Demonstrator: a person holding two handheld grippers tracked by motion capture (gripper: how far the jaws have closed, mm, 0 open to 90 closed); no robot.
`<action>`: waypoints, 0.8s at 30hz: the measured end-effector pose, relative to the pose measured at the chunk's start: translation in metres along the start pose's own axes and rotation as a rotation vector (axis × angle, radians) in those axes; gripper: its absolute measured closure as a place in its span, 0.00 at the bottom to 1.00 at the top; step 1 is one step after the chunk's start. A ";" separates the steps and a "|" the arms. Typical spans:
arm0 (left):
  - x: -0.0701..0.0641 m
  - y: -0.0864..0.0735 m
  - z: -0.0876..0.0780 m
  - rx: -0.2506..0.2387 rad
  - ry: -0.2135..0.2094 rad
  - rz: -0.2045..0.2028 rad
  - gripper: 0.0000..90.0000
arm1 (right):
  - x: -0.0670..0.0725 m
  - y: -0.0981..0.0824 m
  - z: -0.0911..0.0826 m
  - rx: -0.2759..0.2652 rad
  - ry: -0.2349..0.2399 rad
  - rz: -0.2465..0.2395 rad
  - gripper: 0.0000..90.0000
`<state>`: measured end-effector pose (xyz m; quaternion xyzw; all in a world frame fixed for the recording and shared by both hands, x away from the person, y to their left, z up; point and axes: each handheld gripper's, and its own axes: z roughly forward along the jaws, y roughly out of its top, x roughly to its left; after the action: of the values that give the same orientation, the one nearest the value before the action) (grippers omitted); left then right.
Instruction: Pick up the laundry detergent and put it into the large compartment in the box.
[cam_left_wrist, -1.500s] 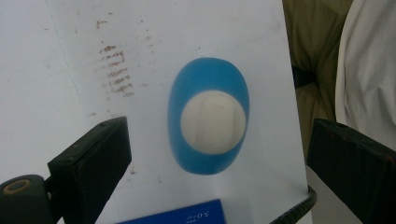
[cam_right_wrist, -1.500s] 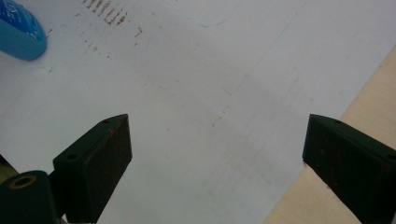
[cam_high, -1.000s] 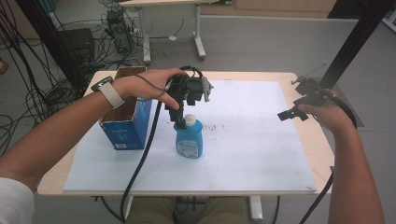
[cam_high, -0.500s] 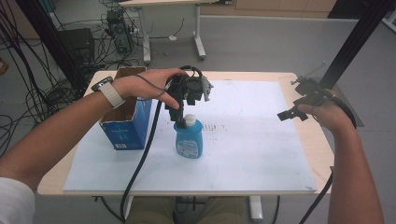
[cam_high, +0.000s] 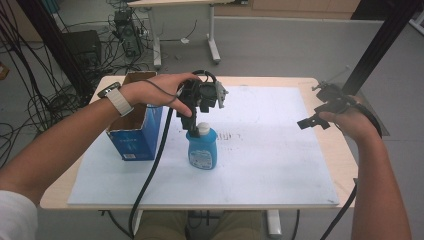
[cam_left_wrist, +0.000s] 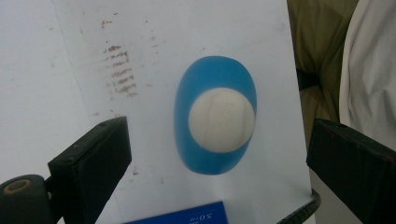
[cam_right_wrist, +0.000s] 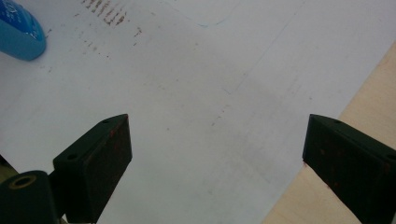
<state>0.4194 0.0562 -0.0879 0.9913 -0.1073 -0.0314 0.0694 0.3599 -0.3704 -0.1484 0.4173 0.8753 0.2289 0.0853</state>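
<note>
Left claw (cam_high: 196, 117) poised above blue bottle (cam_high: 202, 148)

Bottle (cam_high: 202, 150) upright on the sheet (cam_high: 270, 165) covering the worktop (cam_high: 340, 150), left of centre. Open box (cam_high: 135, 127) just left of it, near the sheet's left edge. Left tongs (cam_high: 192, 117) directly above the bottle's cap (cam_left_wrist: 222, 119), jaws wide either side. Right tongs (cam_high: 312, 121) over the worktop's right edge, well apart from both.

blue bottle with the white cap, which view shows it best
The high view: the blue plastic bottle with the white cap stands upright, label visible. The left gripper view sees it from above; the right gripper view catches one corner.
</note>
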 end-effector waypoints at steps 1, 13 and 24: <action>0.000 0.000 0.000 -0.001 -0.001 0.000 0.08 | 0.000 0.000 0.000 -0.001 0.000 0.000 0.09; 0.001 -0.002 0.000 -0.003 0.000 -0.005 0.08 | 0.000 0.000 0.000 -0.002 0.000 0.000 0.09; 0.000 -0.001 0.000 -0.002 0.002 -0.002 0.08 | 0.000 0.000 0.000 -0.002 0.000 -0.002 0.09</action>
<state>0.4194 0.0573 -0.0876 0.9914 -0.1063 -0.0305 0.0703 0.3603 -0.3702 -0.1481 0.4164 0.8755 0.2296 0.0859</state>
